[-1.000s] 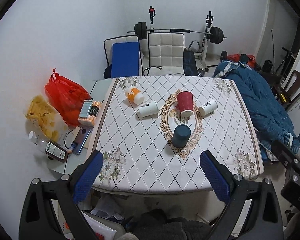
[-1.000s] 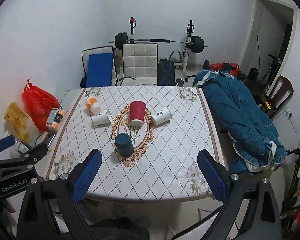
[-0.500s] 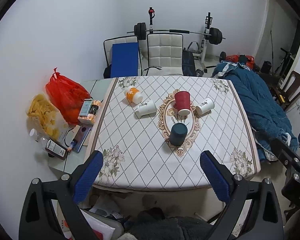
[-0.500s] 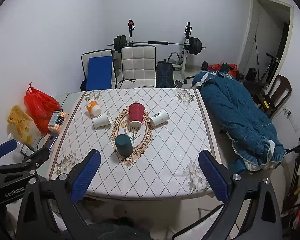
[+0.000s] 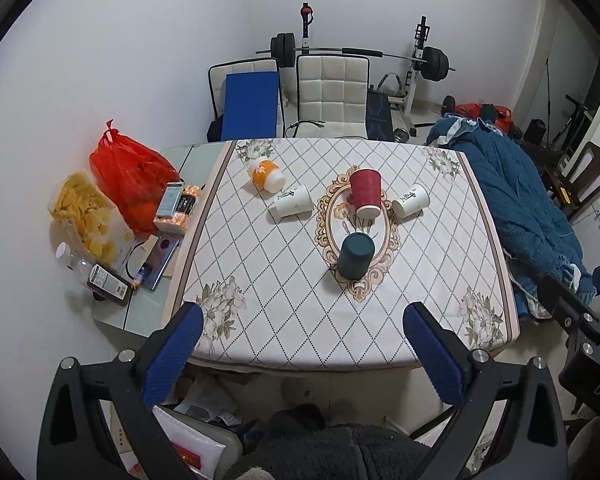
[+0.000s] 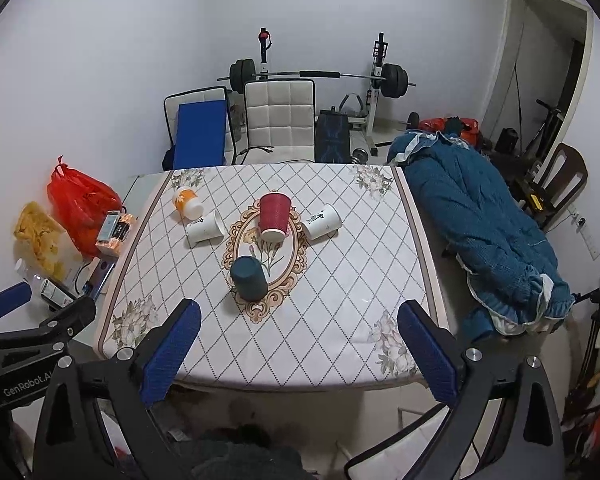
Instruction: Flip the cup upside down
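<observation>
Both grippers pulled back above the near edge, no cup in hand yet

The red cup (image 5: pixel 365 193) sits mouth-down, tilted, on the oval medallion at the middle of the counter (image 5: pixel 260 264), and the dark teal cup (image 5: pixel 355 255) stands inverted just nearer me; over the last second the whole counter has shrunk in both views, so I have backed away and up, which I read as nothing started on the cups lying down. On their sides are the white cup (image 5: pixel 291 205) left of the medallion, the other white cup (image 5: pixel 411 200) right of it, and the orange cup (image 5: pixel 265 175) toward the far left corner. My left gripper (image 5: pixel 304 346) and right gripper (image 6: pixel 300 344) both gape wide, released, holding nothing. Off the left edge lie a red bag (image 5: pixel 129 176) and a phone (image 5: pixel 161 256); nothing blocks the cups
</observation>
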